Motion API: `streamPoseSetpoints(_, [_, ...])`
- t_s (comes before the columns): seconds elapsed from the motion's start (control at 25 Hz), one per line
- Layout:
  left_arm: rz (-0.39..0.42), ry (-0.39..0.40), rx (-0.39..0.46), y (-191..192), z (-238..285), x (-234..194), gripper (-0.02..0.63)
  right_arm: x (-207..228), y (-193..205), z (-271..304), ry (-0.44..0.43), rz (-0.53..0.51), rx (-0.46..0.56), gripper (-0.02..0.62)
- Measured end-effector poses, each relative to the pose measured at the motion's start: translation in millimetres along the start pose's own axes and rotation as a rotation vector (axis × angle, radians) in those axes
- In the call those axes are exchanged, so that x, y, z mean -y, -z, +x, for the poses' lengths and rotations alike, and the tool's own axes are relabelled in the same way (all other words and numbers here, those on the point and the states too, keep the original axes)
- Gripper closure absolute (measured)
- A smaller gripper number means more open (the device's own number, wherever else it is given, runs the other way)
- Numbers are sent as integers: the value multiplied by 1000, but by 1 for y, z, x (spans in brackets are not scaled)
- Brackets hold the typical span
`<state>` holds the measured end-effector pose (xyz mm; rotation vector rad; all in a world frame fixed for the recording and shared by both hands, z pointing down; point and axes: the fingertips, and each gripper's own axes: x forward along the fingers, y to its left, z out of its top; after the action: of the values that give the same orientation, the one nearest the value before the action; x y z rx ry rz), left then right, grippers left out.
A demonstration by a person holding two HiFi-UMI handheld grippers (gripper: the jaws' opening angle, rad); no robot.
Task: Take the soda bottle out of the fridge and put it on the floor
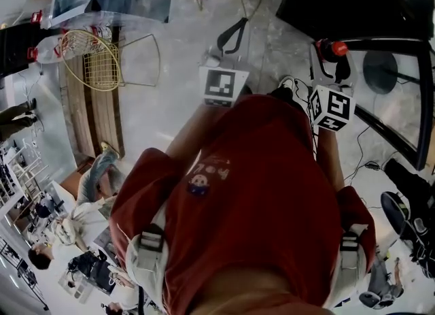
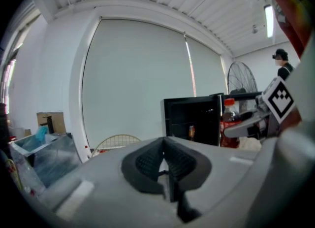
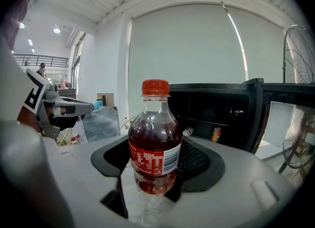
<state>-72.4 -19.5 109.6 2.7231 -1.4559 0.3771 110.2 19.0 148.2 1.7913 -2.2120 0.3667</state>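
While the soda bottle (image 3: pixel 155 143) is clamped by the right gripper (image 3: pixel 155 165) outside the fridge (image 3: pixel 236 106), the left gripper (image 2: pixel 165 165) closed and empty, floor placement is yet to be done.

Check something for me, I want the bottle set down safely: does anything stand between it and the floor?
Nothing visible does. The bottle is clamped in the right hand-held gripper, outside the fridge, and the head view shows bare floor beside and ahead of it.
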Motion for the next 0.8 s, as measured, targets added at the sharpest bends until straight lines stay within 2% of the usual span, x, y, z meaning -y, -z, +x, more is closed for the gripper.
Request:
streamPoseSetpoints(0.48, [-44,-79,-45,18,-20,-13,606,-18,9,22,-85,-15,-38,299])
streamPoseSetpoints(0.8, [-66,-122,-109,56,-32,-13,606,-45,35,36,-189,-46,-76,299])
